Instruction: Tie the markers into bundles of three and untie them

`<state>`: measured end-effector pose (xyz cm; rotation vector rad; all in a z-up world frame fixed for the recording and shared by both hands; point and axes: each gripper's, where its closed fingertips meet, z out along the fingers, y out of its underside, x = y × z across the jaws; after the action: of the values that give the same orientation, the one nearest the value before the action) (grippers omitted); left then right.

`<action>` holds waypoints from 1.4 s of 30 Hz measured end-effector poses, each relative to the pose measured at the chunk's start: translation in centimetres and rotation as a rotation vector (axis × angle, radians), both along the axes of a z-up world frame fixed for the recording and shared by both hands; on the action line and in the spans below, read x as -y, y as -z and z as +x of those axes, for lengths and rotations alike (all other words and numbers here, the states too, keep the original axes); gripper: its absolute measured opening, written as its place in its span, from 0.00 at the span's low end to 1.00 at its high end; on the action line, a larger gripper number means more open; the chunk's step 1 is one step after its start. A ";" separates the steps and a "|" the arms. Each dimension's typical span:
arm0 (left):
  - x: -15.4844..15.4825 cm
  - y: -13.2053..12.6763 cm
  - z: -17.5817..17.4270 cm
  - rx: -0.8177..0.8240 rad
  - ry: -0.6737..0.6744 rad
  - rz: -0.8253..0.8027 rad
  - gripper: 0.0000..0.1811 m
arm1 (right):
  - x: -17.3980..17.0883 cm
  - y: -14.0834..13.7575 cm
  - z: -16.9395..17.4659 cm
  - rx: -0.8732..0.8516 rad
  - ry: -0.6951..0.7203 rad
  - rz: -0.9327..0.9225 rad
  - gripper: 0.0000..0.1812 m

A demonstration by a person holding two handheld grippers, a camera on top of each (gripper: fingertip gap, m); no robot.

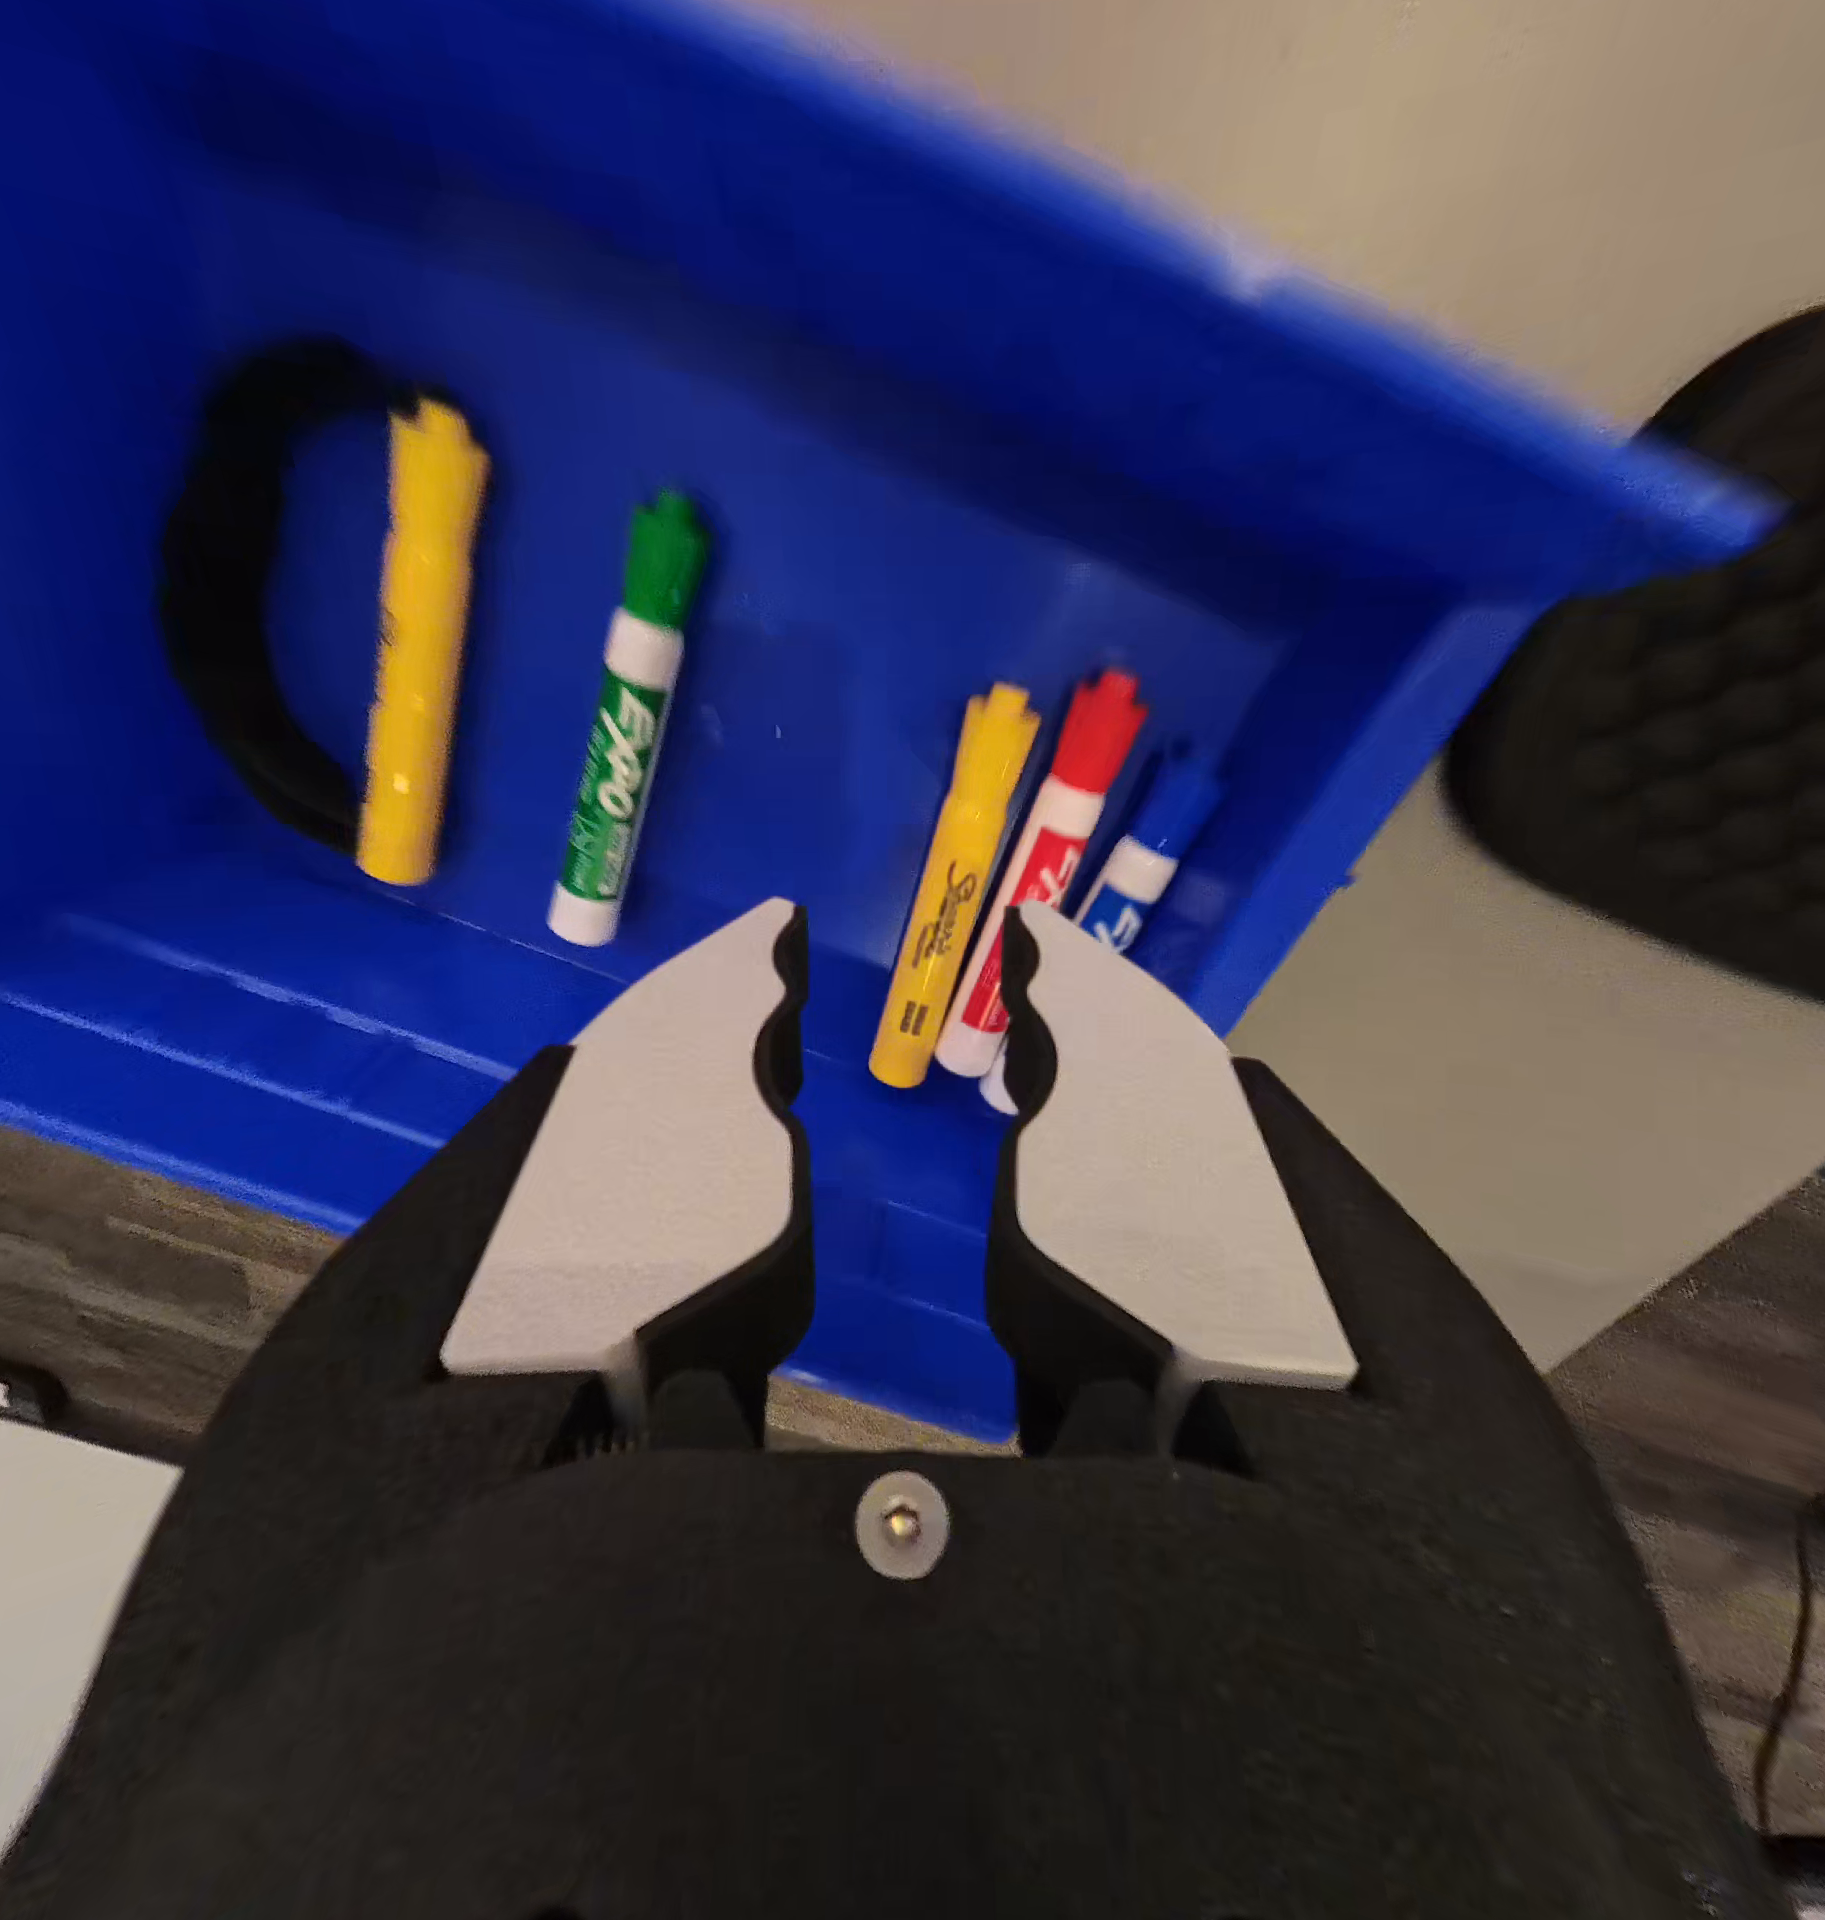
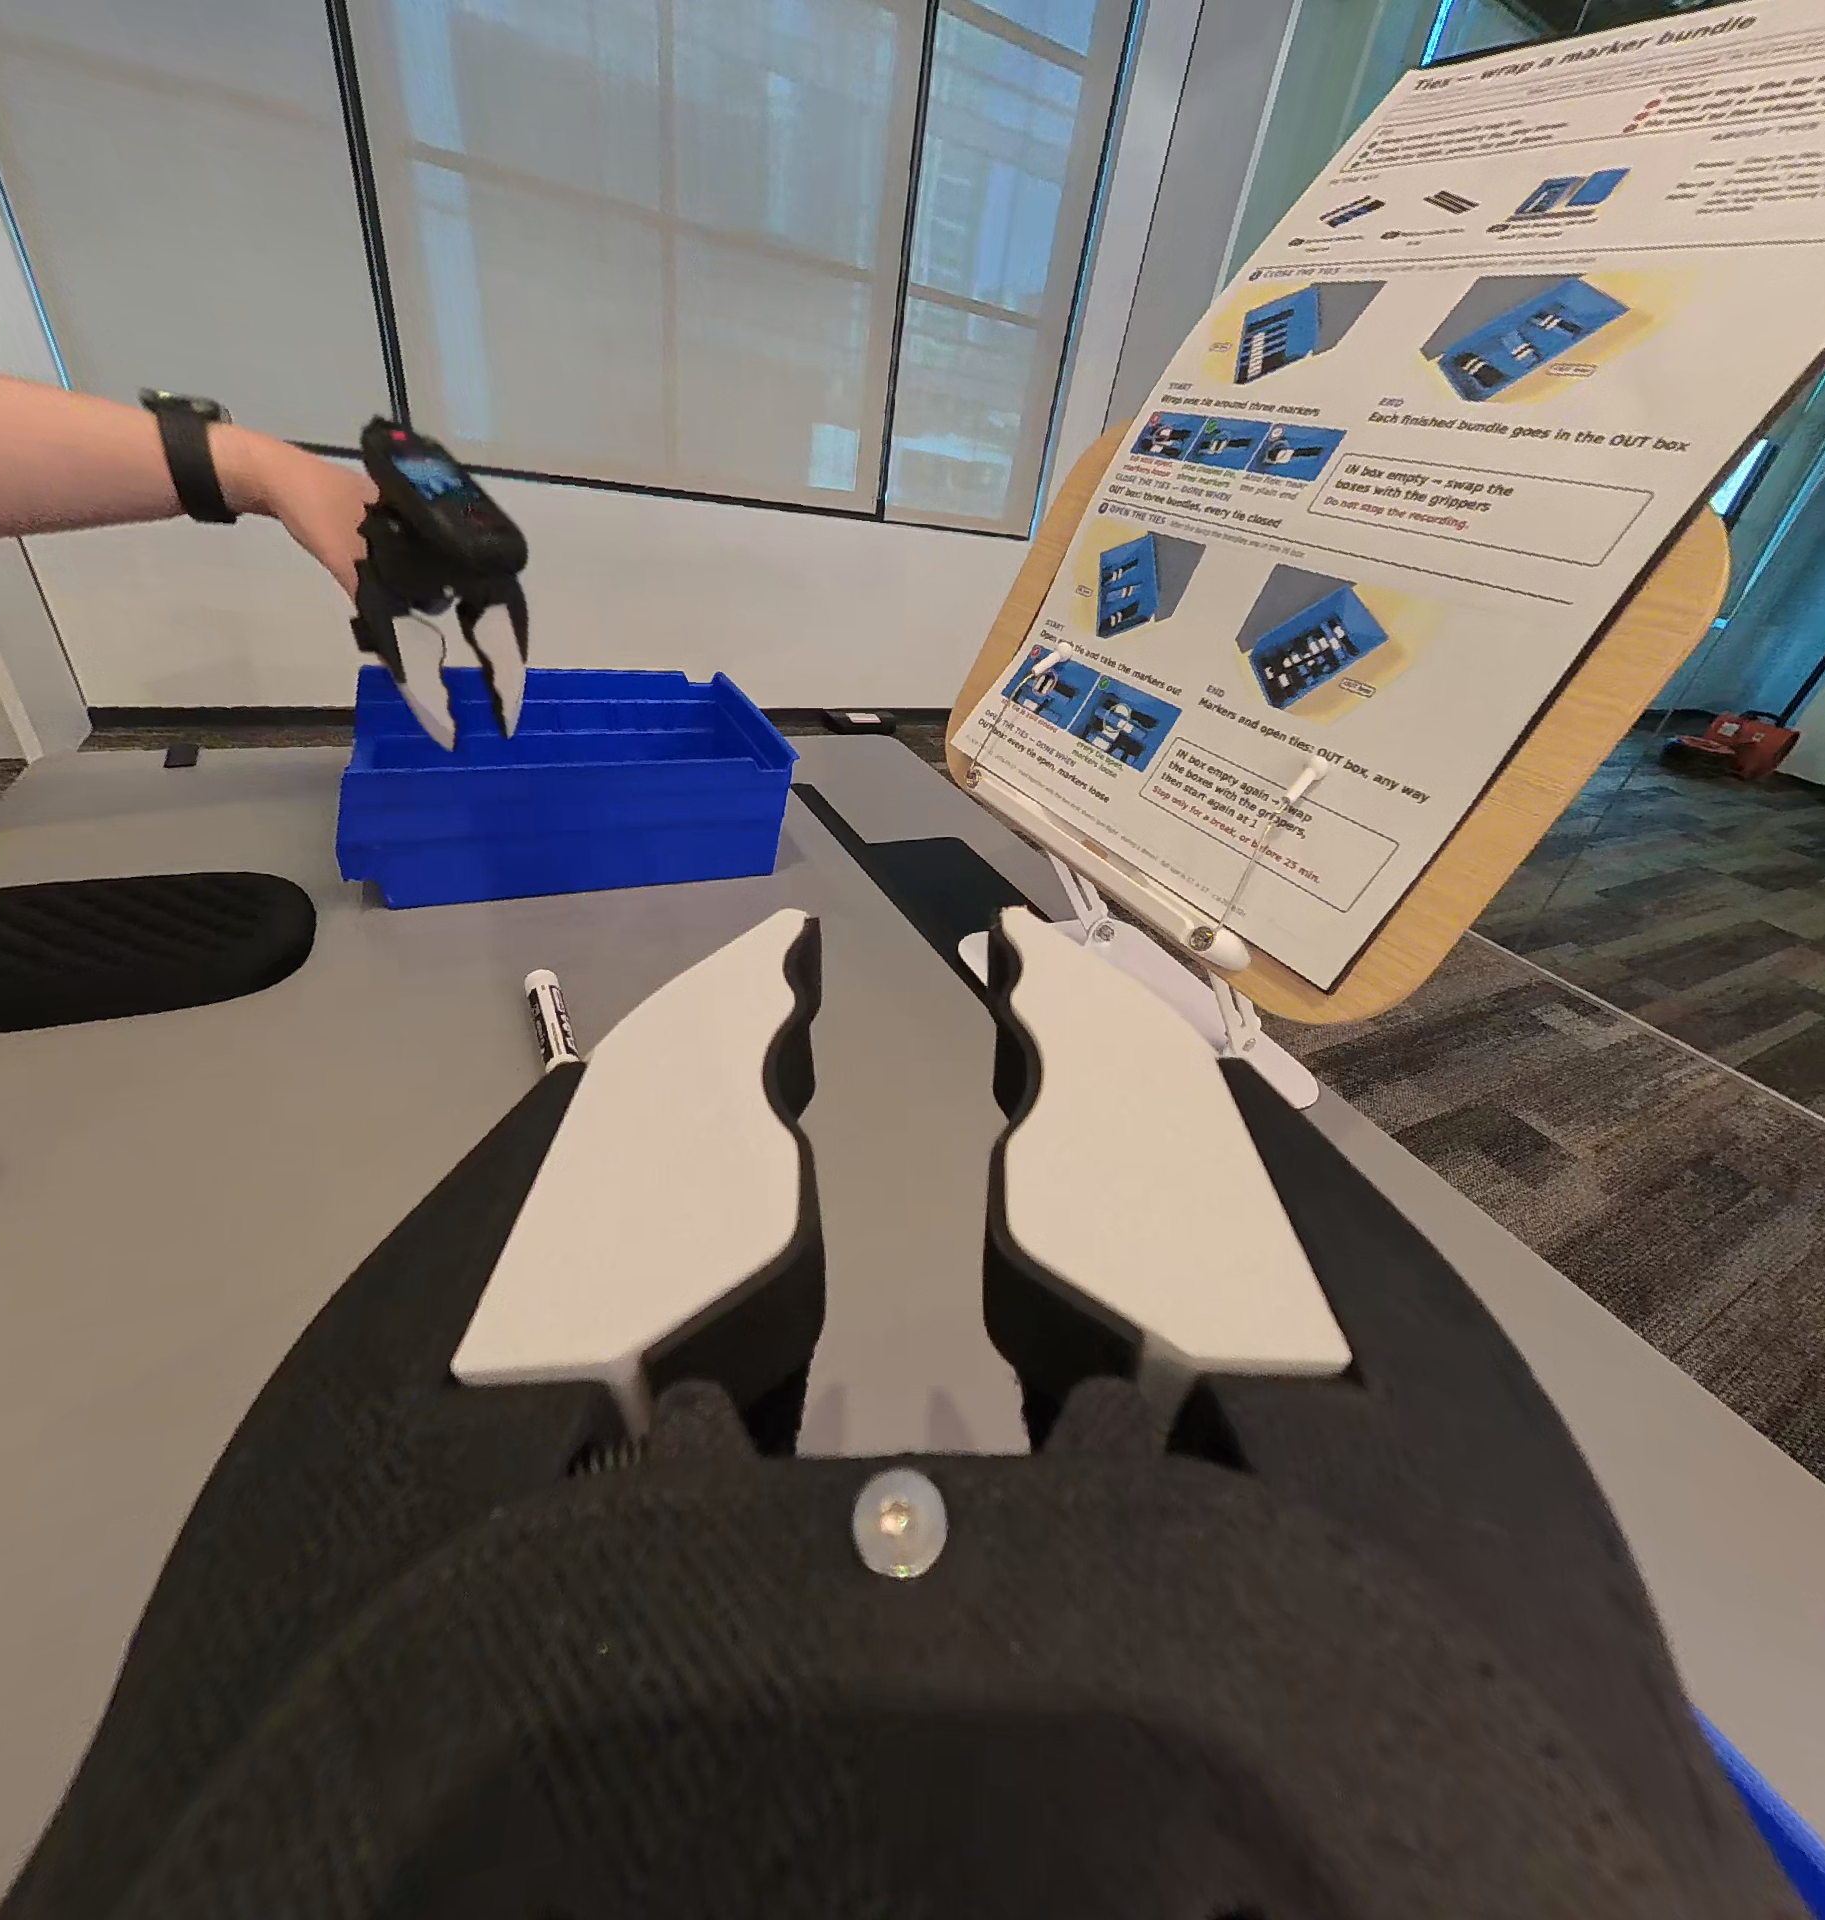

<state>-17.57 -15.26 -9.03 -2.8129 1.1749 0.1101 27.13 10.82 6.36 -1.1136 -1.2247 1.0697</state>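
The left gripper [image 1: 903, 914] is held over the blue bin [image 1: 991, 520], its jaws parted and empty. At the frame's centre right, a yellow marker [image 1: 955, 883], a red marker [image 1: 1043, 873] and a blue marker [image 1: 1147, 862] are seen lying side by side; a green marker [image 1: 627, 717] and a black tie [image 1: 222, 613] lie further left. The right gripper [image 2: 903, 925] is parted, empty, over the desk [image 2: 264, 1143], near a black marker [image 2: 549, 1018].
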 end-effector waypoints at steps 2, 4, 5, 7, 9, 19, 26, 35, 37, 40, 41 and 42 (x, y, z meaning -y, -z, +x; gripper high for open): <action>1.1 2.4 -1.6 -0.011 -0.011 -0.039 0.20 | -0.1 0.1 0.0 0.004 0.008 0.000 0.17; 1.7 4.1 -2.6 -0.034 -0.001 -0.058 0.20 | -0.1 0.1 0.1 0.006 0.015 0.000 0.17; 1.9 4.7 -2.6 -0.019 0.002 -0.067 0.20 | -0.2 0.1 0.2 0.007 0.020 -0.001 0.17; 1.8 5.4 -2.9 -0.006 0.000 -0.064 0.20 | -0.3 0.1 0.5 0.009 0.033 0.002 0.17; 1.8 5.8 -3.0 0.014 0.000 -0.068 0.20 | -0.4 0.0 0.8 0.007 0.042 0.002 0.17; 1.9 7.3 -3.7 -0.040 0.025 -0.096 0.19 | -1.0 -0.1 1.6 -0.011 0.061 -0.014 0.17; 2.2 8.1 -3.6 -0.081 0.021 -0.138 0.10 | -1.2 0.0 2.0 -0.019 0.068 -0.020 0.17; -2.8 -6.2 1.4 -0.074 -0.038 0.243 0.10 | -1.2 -1.1 2.7 -0.065 0.071 -0.013 0.17; -3.9 -7.6 6.6 -0.074 0.029 0.260 0.10 | -1.0 -1.2 2.7 -0.064 0.069 -0.009 0.17; -4.6 -4.9 13.9 -0.160 0.196 0.194 0.10 | -0.6 -1.3 2.6 -0.051 0.069 0.007 0.17; -5.0 -3.4 16.1 -0.170 0.235 0.175 0.10 | -0.5 -1.3 2.6 -0.047 0.068 0.010 0.17; -5.2 -1.6 18.2 -0.161 0.249 0.140 0.10 | -0.3 -1.3 2.6 -0.045 0.066 0.012 0.17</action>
<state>0.60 -10.04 -7.39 -2.5530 1.4785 0.3901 29.70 11.16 7.64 -1.1073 -1.1496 1.0307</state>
